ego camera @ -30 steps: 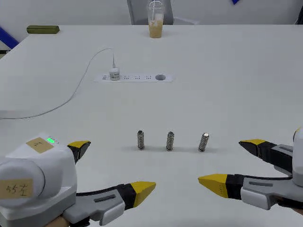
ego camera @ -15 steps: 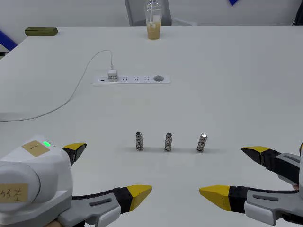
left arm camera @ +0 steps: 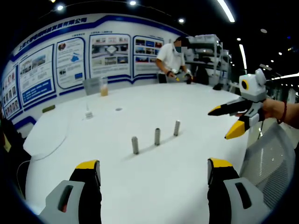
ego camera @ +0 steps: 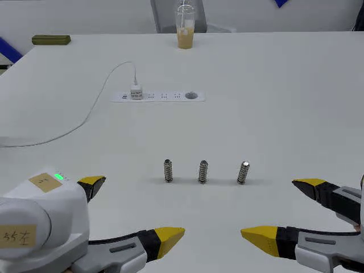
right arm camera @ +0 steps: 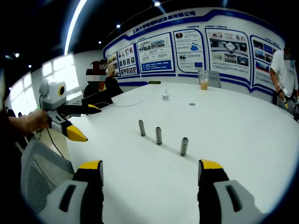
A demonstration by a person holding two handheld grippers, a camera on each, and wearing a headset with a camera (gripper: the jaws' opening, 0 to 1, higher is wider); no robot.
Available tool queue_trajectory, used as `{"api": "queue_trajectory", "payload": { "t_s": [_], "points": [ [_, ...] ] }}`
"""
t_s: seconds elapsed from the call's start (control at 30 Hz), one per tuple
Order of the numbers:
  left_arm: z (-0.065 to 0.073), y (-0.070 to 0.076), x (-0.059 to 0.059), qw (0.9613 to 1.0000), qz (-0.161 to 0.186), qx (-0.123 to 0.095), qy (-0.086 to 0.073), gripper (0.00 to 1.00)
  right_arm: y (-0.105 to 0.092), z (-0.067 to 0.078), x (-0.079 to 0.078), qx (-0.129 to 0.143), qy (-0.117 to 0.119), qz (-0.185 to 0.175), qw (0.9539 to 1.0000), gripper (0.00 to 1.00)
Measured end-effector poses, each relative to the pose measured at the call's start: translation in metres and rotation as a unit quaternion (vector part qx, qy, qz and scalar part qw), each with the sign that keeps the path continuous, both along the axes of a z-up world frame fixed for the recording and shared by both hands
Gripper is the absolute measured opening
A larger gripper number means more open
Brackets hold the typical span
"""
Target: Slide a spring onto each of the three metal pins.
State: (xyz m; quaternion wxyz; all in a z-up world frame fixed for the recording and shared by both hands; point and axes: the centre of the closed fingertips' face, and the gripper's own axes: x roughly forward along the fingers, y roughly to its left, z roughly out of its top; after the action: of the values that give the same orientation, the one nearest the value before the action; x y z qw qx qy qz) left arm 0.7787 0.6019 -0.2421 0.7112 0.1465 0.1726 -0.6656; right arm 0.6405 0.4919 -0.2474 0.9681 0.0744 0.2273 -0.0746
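Observation:
Three metal pins stand upright in a row on the white table, each with a spring around it: the left pin [ego camera: 168, 170], the middle pin [ego camera: 203, 171] and the right pin [ego camera: 243, 172]. The same row shows in the left gripper view [left arm camera: 157, 136] and in the right gripper view [right arm camera: 159, 135]. My left gripper [ego camera: 132, 208] is open near the table's front left, short of the pins. My right gripper [ego camera: 289, 208] is open at the front right. Neither holds anything. Both have yellow fingertips.
A white power strip [ego camera: 158, 96] with a plugged charger and cable [ego camera: 91, 111] lies farther back. A plastic cup of drink [ego camera: 185, 28] stands at the far edge, a dark green case [ego camera: 51, 40] at the far left. People stand or sit around the room [left arm camera: 174, 56].
Both grippers have drawn slightly back toward me and lower in the picture. The pins and springs have not moved.

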Motion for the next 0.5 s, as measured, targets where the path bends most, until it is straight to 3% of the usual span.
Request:
{"api": "queue_trajectory", "payload": {
  "t_s": [0.5],
  "points": [
    [0.003, -0.0007, -0.0017, 1.0, -0.004, 0.001, -0.003, 0.96, -0.0013, 0.0012, -0.0031, -0.001, -0.006, -0.006, 1.0, 0.86]
  ]
}}
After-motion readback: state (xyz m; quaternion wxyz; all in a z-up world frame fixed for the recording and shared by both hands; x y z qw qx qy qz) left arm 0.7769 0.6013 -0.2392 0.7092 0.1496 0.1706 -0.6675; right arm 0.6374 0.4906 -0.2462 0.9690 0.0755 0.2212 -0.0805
